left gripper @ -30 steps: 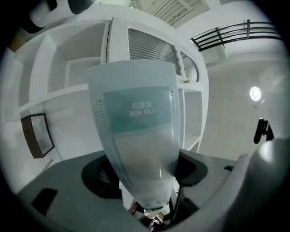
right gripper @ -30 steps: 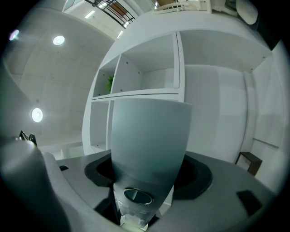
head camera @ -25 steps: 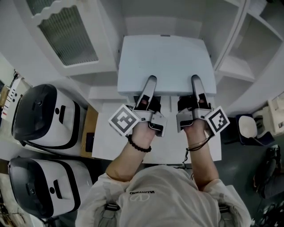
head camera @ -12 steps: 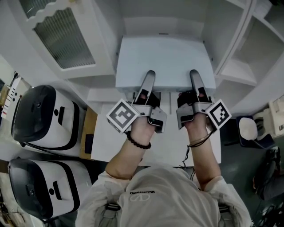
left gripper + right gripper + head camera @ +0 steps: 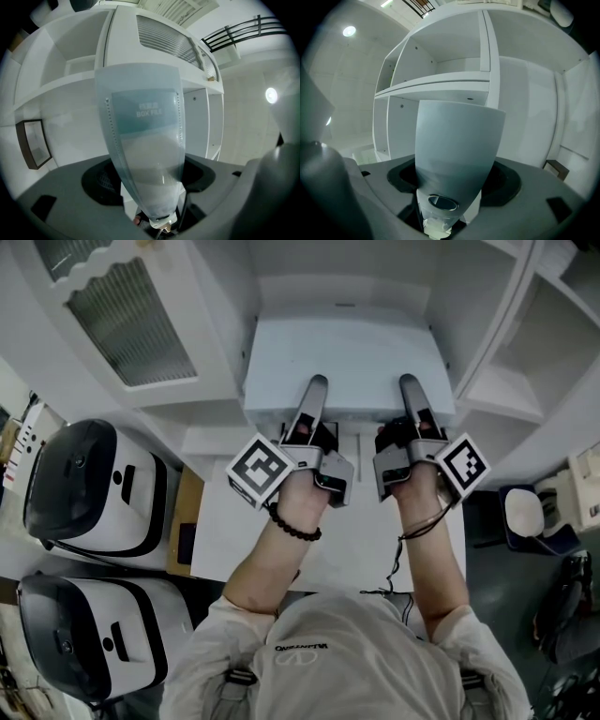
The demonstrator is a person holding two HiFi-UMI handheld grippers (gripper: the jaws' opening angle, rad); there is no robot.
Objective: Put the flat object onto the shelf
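Both claws clamped on the box file's near edge

The left claw (image 5: 316, 388) and right claw (image 5: 411, 386) each gripped the pale box file (image 5: 345, 357), jaws spread wide around its thickness. It stretched flat ahead of them, with the white shelf unit (image 5: 342, 292) beyond.

Pale shirt (image 5: 323, 657); black bead bracelet (image 5: 293, 530)

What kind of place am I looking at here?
Probably an indoor storage or test room, not certain: white open shelving, a glass-fronted cabinet door, and two black-and-white appliances sit side by side at the left.
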